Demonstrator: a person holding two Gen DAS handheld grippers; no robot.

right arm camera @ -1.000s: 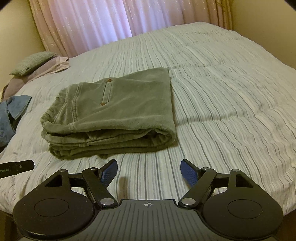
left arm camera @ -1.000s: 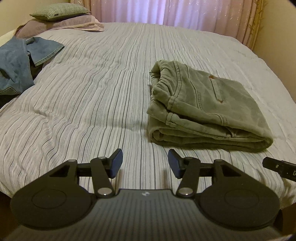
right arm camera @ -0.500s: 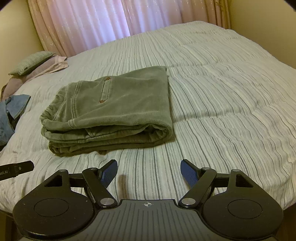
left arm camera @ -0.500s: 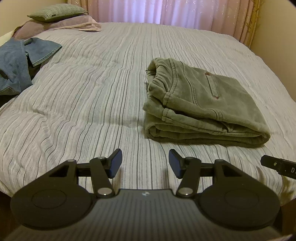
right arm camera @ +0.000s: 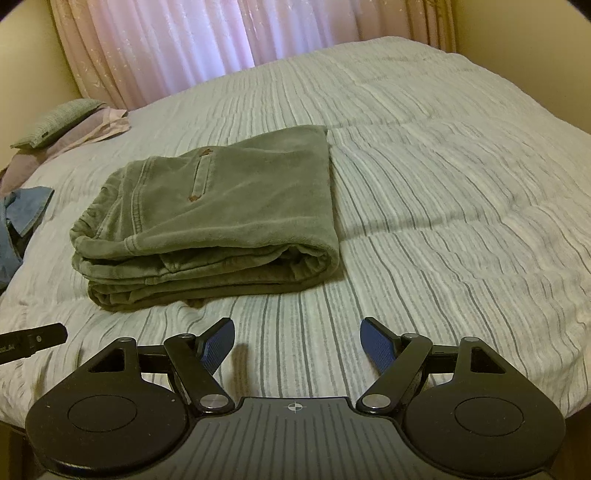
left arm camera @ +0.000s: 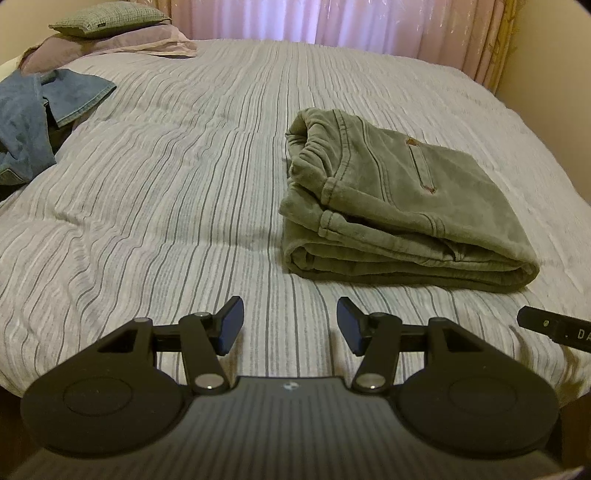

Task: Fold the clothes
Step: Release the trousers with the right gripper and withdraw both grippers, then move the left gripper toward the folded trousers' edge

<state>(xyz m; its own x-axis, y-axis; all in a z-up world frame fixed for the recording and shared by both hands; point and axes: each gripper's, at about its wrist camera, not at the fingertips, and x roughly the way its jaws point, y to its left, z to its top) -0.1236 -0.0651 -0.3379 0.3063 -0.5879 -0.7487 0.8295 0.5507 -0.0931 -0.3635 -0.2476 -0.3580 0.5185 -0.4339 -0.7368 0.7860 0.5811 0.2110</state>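
Striped bedding (left arm camera: 184,192) is covering a wide bed, with pink curtains (right arm camera: 177,44) hanging at the far side and pillows (left arm camera: 107,18) lying at the far left corner. Both tools are hovering over the near edge of the bed, tilted downward, neither touching cloth.

Left gripper (left arm camera: 290,325): jaws are standing partly apart and gripping nothing, with bare bedding showing between them. Right gripper (right arm camera: 297,345): jaws are standing wider apart, likewise gripping nothing.

Green trousers (left arm camera: 402,206) are lying ahead of the left gripper and to its right, and ahead of the right gripper and to its left, so between the two tools and just beyond their tips. They are sitting as a squared bundle of several layers, waistband to the left, back pocket on top.

Blue jeans (left arm camera: 33,122) are lying crumpled far off to the left of the left gripper, near the pillows, not folded.

Judgement: folding of the trousers is appearing complete, and both tools are pausing between garments. Next move is likely calling for a reach leftward to the jeans, pulling them onto open bedding and spreading them flat before any fold
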